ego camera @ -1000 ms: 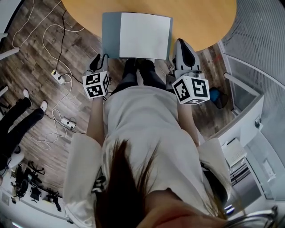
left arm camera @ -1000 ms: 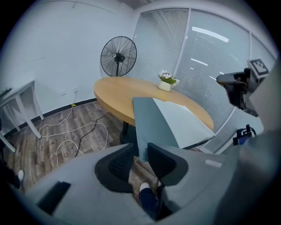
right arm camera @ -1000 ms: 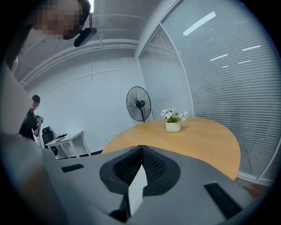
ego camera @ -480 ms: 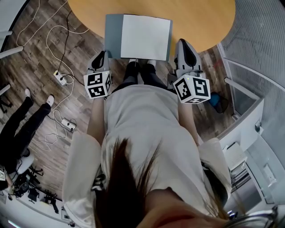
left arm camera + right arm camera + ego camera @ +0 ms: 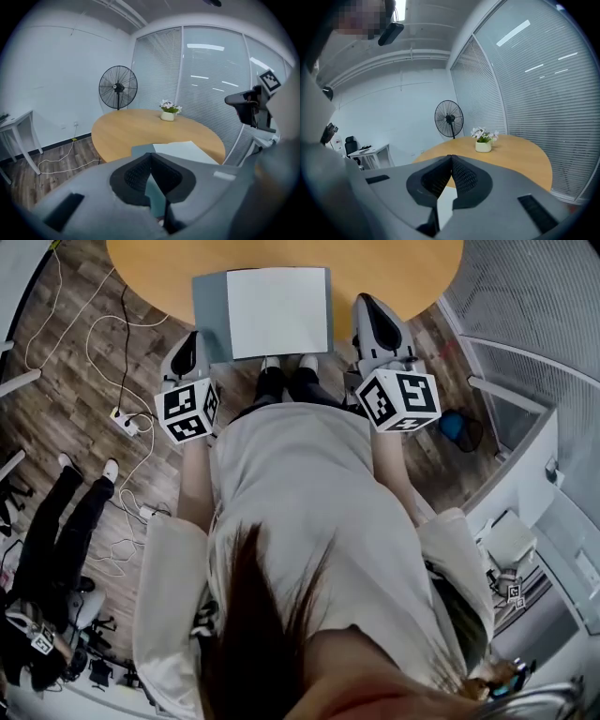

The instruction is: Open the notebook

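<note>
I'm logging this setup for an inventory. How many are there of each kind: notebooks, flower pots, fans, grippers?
notebook: 1
flower pot: 1
fan: 1
grippers: 2 (left gripper, right gripper)
Total: 5

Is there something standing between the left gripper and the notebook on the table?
Nothing visible does. The left gripper, jaws shut and empty, is beside the notebook's near left corner; the flower pot stands far behind the notebook.

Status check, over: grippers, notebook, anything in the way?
Left gripper shut, empty. Right gripper shut, empty. Notebook lies open on table. Nothing on it.
</note>
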`<state>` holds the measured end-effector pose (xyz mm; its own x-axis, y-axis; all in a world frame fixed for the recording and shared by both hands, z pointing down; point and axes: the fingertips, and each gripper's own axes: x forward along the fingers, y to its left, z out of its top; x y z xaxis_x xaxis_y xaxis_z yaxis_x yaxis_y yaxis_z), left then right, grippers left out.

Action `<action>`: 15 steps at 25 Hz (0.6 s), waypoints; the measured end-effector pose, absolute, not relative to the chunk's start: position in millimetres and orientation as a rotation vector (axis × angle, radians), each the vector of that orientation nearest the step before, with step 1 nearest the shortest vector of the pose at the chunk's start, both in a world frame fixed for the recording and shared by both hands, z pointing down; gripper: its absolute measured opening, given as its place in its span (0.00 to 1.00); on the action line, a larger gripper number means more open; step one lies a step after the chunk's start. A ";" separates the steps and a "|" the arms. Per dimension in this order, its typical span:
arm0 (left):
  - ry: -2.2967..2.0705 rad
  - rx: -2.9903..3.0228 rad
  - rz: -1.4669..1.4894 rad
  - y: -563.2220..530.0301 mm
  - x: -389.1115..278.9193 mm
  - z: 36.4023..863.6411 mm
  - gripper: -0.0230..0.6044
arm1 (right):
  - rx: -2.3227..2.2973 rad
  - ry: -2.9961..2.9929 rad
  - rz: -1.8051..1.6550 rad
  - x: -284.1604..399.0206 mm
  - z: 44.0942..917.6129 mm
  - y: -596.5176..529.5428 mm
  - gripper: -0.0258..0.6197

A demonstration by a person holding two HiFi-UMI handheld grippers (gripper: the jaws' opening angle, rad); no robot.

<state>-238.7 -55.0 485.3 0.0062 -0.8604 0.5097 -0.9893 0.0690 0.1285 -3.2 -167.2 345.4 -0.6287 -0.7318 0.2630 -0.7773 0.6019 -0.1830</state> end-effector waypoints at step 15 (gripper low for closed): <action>-1.959 1.995 0.288 -101.7 -228.1 409.7 0.06 | 1.325 -2.692 0.378 11.0 320.3 -170.5 0.04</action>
